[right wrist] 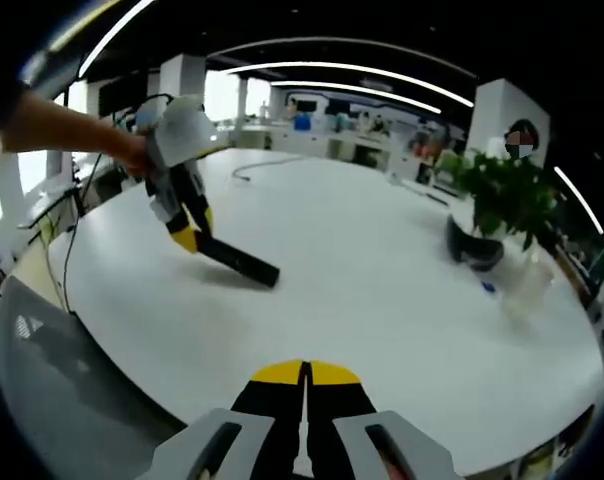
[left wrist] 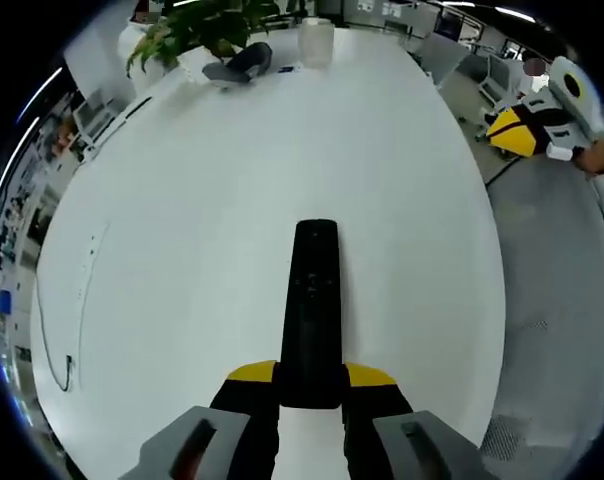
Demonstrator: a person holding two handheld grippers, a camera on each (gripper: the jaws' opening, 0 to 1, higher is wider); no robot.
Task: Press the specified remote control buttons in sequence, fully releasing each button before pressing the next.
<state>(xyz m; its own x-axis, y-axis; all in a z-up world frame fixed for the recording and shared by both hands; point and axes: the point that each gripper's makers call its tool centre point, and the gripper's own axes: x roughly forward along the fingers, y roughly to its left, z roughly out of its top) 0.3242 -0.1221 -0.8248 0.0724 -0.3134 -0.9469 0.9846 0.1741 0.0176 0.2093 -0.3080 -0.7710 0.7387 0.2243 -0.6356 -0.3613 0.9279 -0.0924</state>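
The black remote control (left wrist: 314, 310) sits clamped at its near end between the yellow-tipped jaws of the left gripper (left wrist: 312, 385), its long body pointing straight out over the white table (left wrist: 232, 200), button face up. From the right gripper view, there it is again: the remote (right wrist: 237, 262) slants down from the left gripper (right wrist: 187, 238), far end low over the tabletop, near the table's left edge; whether the tip touches the surface I cannot tell. A person's bare forearm (right wrist: 62, 125) reaches in from the left behind that tool.

The right gripper (right wrist: 304, 385) hangs back at the near edge of the table (right wrist: 382, 270), its jaws pressed together with nothing between them, well apart from the remote. In the left gripper view it shows off the table's right side (left wrist: 527, 128), over the grey floor (left wrist: 552, 300).

Further out: a potted green plant (right wrist: 497, 205) near the far right of the table, a clear plastic container (right wrist: 527, 285) just beside it, and a dark rounded object (left wrist: 240, 65) at the plant's (left wrist: 207, 25) foot. A thin cable (left wrist: 57, 340) trails along the table's left side.
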